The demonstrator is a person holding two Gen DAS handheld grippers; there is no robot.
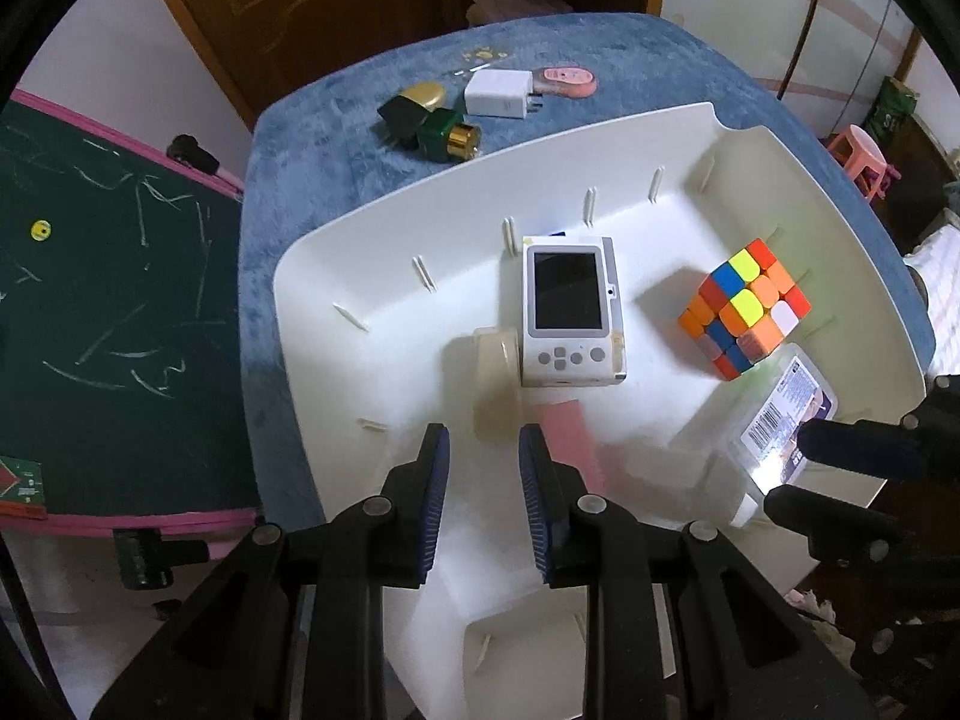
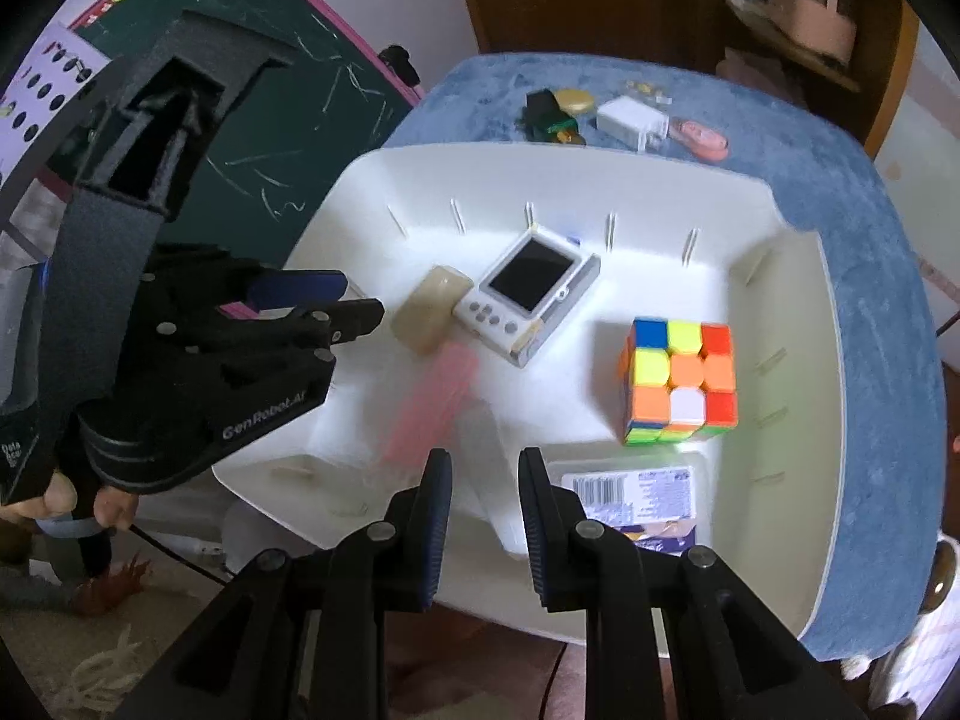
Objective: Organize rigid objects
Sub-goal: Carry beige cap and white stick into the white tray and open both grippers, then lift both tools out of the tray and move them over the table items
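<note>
A white divided tray (image 1: 600, 138) on a blue cloth holds a white handheld device (image 1: 570, 312) (image 2: 528, 294), a colour cube (image 1: 747, 309) (image 2: 681, 381), a beige block (image 1: 498, 372) (image 2: 429, 306) and a clear labelled box (image 1: 786, 402) (image 2: 636, 495). A flat pink item (image 1: 567, 450) (image 2: 432, 402) shows only as a blur over the tray floor. It is just beyond my left gripper (image 1: 485, 435) (image 2: 360, 297), which is shut with nothing between its pads. My right gripper (image 2: 485, 459) (image 1: 789, 468) is shut over the tray's near edge, beside the clear box.
Beyond the tray on the blue cloth (image 1: 360, 180) lie a white charger (image 1: 498, 95), a pink tape roll (image 1: 567, 81), a green bottle with a gold cap (image 1: 450, 135) and a black plug (image 1: 402, 114). A green chalkboard (image 1: 108, 300) stands left. A pink stool (image 1: 858, 156) is far right.
</note>
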